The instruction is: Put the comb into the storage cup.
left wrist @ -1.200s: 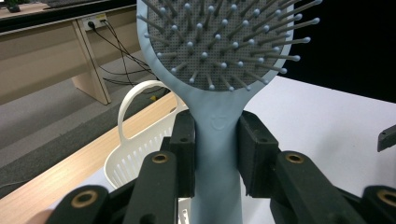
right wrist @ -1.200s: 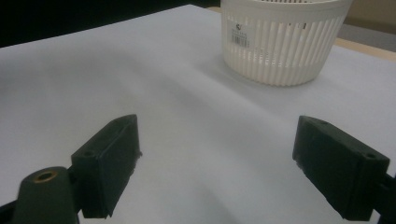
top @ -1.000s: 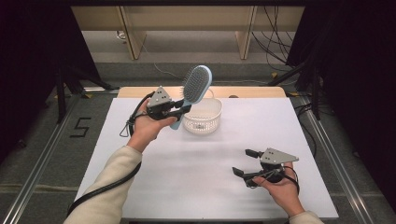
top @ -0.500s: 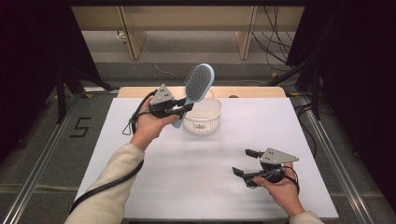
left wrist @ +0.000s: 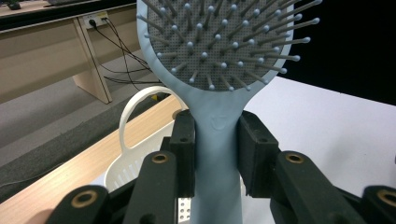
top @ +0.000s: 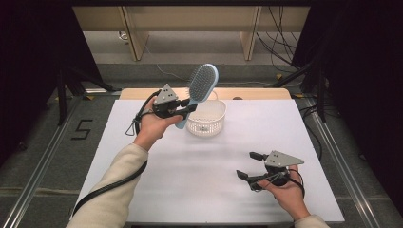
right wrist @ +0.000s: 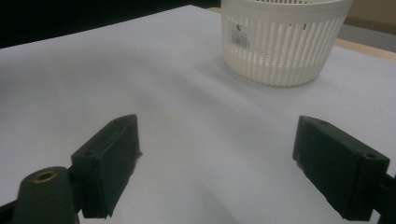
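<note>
Overhead, left gripper (top: 186, 110) clamps bristly hairbrush (top: 202, 84); basket (top: 206, 118) ribbed, probably plastic.

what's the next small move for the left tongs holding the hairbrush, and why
Probably lower the brush toward the basket. The left tongs are shut on the hairbrush handle, holding it tilted above the near-left rim of the white basket, not yet inside. The right tongs rest open over the table, apart from both.
</note>
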Demonstrator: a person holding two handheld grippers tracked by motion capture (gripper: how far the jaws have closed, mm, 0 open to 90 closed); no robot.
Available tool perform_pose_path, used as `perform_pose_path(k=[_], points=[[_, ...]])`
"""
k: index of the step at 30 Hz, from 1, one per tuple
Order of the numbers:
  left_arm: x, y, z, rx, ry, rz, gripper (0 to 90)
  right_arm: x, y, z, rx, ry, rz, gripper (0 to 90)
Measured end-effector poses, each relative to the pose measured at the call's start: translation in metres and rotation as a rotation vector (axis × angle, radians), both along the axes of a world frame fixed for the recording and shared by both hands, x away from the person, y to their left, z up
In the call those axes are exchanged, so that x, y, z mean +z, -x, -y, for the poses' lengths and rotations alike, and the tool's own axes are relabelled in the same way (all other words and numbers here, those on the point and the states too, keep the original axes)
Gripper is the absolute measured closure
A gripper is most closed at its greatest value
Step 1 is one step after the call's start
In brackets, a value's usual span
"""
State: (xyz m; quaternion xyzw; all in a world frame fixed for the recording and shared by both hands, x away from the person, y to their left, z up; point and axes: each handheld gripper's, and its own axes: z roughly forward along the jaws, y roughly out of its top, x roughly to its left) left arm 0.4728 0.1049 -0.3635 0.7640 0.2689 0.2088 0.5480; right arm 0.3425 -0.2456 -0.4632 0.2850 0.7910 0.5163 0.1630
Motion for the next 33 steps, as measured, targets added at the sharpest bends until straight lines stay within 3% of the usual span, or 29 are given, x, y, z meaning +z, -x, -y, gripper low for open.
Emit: perform_pose_path(k=[33], points=[[0.0021,-0.0100,0.0073,0.004,0.004,-0.006,69.6,0.0000,0.0003,-0.0002,0.000,-0.002,-0.003,15.8]])
